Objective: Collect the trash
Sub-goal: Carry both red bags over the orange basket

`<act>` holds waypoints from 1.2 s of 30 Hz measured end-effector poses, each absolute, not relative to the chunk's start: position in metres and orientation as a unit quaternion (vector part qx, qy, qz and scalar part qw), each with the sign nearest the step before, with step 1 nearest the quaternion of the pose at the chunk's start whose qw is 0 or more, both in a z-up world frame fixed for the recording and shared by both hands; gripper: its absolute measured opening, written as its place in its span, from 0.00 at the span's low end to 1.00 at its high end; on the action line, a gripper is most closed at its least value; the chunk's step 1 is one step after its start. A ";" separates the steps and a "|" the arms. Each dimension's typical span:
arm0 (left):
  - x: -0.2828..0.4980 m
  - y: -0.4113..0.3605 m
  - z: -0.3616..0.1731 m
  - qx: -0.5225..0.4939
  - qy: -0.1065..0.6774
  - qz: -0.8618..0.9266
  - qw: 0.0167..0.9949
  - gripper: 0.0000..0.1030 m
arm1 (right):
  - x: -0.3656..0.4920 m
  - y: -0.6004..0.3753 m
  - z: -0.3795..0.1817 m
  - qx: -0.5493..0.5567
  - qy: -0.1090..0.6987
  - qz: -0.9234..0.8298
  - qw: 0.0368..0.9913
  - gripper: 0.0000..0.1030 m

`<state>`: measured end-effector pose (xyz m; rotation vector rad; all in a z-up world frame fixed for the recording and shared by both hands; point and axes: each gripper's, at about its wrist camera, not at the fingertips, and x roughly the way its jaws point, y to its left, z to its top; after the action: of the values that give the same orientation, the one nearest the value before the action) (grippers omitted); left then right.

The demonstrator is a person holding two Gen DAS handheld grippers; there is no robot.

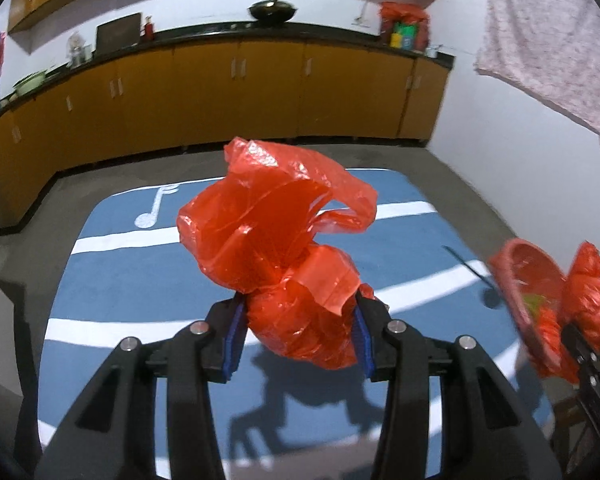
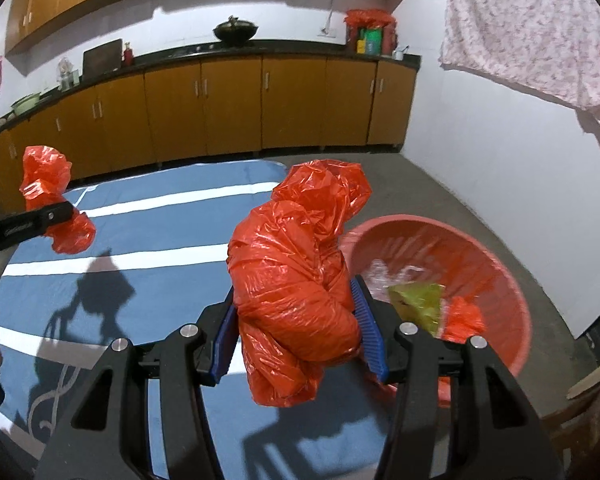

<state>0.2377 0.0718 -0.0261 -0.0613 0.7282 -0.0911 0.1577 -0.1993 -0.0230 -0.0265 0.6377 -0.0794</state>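
Note:
My left gripper is shut on a crumpled red plastic bag and holds it in the air above the blue mat. It also shows at the left of the right wrist view. My right gripper is shut on a second crumpled red plastic bag, held just left of a red plastic basin. The basin stands on the grey floor and holds a green wrapper, clear plastic and a red scrap. In the left wrist view the basin and right-hand bag show at the right edge.
Orange kitchen cabinets under a black counter line the far wall, with a wok and a red bag of items on top. A pink cloth hangs at the right. A white wall stands behind the basin.

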 end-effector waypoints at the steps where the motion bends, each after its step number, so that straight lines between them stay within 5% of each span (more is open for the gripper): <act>1: 0.229 0.067 -0.023 -0.026 0.353 -0.051 0.934 0.43 | 0.154 -0.203 -0.021 -0.012 0.311 -0.043 0.949 0.52; 17: 0.171 -0.016 0.012 0.018 0.328 -0.123 0.936 0.43 | 0.127 -0.248 -0.002 0.006 0.292 -0.094 0.952 0.52; 36: 0.169 -0.105 -0.006 0.041 0.349 -0.193 0.916 0.43 | 0.122 -0.304 -0.011 0.038 0.307 -0.128 0.942 0.52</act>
<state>0.1693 -0.1047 -0.0058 0.0844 0.7181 -0.3970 0.1216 -0.3035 -0.0114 0.0765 0.6255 -0.2615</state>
